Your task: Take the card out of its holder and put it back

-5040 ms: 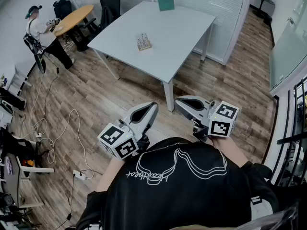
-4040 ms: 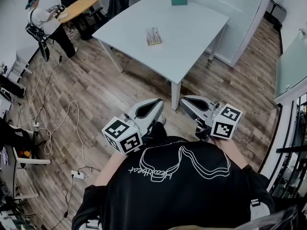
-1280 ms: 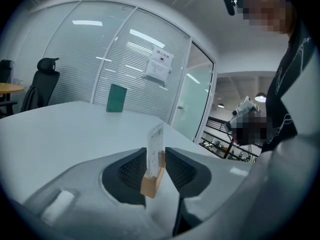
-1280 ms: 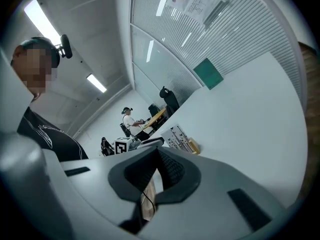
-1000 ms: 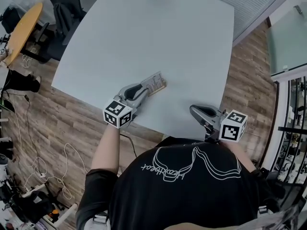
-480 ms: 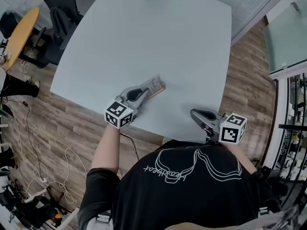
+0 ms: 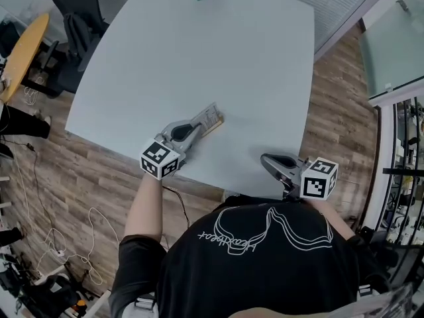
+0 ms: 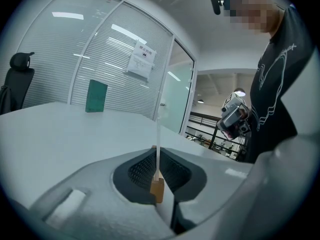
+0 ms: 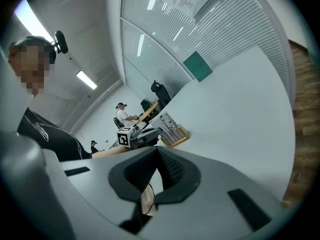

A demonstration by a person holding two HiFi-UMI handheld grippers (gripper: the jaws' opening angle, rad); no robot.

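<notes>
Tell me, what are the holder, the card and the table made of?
Holder: looks like bare wood, tan and matte.
Card: thin stiff plastic or paper, whitish, seen edge-on; can't tell which.
Table: smooth pale grey top, likely laminate.

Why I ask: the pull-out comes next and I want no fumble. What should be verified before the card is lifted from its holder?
1. Left claw on the card: ok. Its jaws have just been closing and now pinch the thin white card between them.
2. Card upright: ok. It stands straight, foot in the wooden holder.
3. Holder steadied: not ok. The right claw is shut, empty, and apart from it near the table edge.
4. Room above the card: ok. Nothing hangs over it.
5. Only one card pinched: cannot tell.
</notes>
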